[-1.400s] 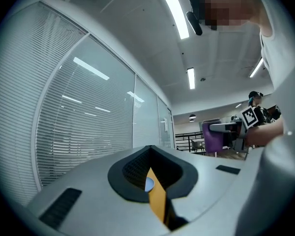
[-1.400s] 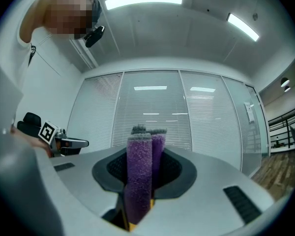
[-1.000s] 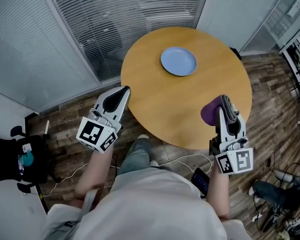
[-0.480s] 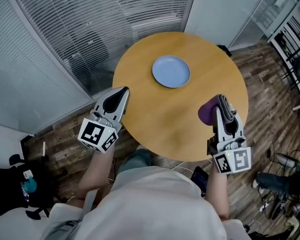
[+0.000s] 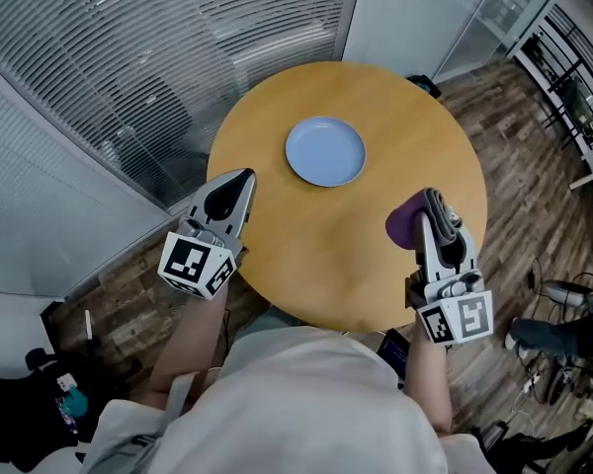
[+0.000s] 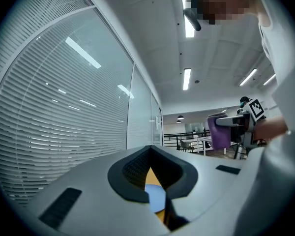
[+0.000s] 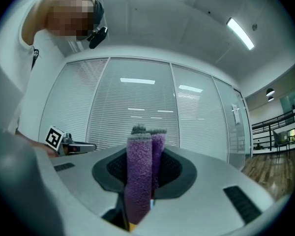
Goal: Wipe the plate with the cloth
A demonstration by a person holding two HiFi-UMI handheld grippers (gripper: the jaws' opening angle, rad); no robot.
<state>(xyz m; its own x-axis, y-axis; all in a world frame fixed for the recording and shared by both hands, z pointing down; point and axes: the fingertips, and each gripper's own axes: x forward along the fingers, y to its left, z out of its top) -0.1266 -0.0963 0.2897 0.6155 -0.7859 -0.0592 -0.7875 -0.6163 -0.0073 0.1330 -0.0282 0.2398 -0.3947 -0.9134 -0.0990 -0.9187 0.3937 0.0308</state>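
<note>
Approach phase of a plate-wiping task, seen from the head camera and both gripper cameras. The blue plate [image 5: 325,151] lies flat on the far half of the round wooden table [image 5: 376,265], bare and untouched.

Left gripper [image 5: 243,176]: on the person's side of the plate and to its left, at the table's rim and well apart from the plate. Its jaws are fully closed with nothing between them. In its own view the plate shows only through the notch below the pads.

Right gripper [image 5: 433,201]: on the person's side of the plate and to its right, also well apart from it. Its jaws are clamped on the folded purple cloth [image 5: 407,223], which stands upright between the pads with its grey edge at the top.

Change over the preceding second: both grippers have advanced toward the plate. The left one was short of the table's rim and has now reached it, and the plate sits nearer in the head view. The plate has kept its place on the table, and neither grip has altered.

Reading: the cloth is secured and being carried in, but wiping has not begun. The cloth must still cross the gap and come down onto the plate's face. The left jaws would have to open if that gripper is meant to steady the plate's edge.
</note>
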